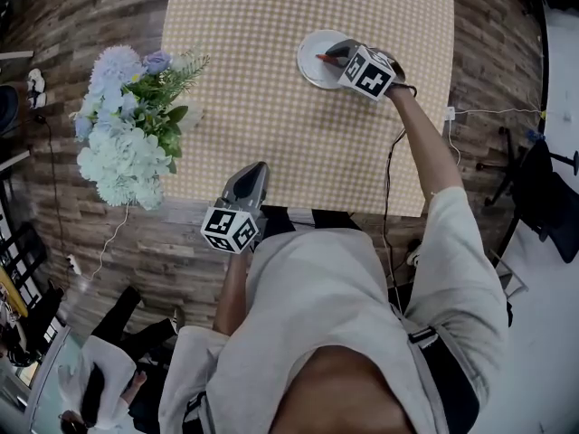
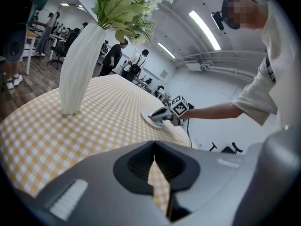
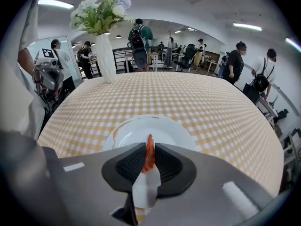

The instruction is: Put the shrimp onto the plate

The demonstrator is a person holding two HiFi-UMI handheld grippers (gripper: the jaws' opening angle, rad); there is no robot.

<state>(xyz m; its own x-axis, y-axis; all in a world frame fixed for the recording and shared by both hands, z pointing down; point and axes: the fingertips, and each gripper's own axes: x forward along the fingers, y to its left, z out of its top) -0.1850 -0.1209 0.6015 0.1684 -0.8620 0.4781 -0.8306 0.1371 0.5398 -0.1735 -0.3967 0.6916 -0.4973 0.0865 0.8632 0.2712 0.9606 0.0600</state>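
right hand-held gripper pinches shrimp above plate, ready for release | left hand-held gripper closed, empty, idle at counter edge

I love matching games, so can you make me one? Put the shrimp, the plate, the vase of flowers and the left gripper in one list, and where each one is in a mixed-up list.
Things:
1. shrimp
2. plate
3. vase of flowers
4. left gripper

Places:
A. shut and empty, over the near edge of the table
B. flat on the table, just below the right gripper
C. pinched between the right gripper's jaws
D. standing near the table's left side in the head view

Pairs: 1-C, 2-B, 3-D, 4-A
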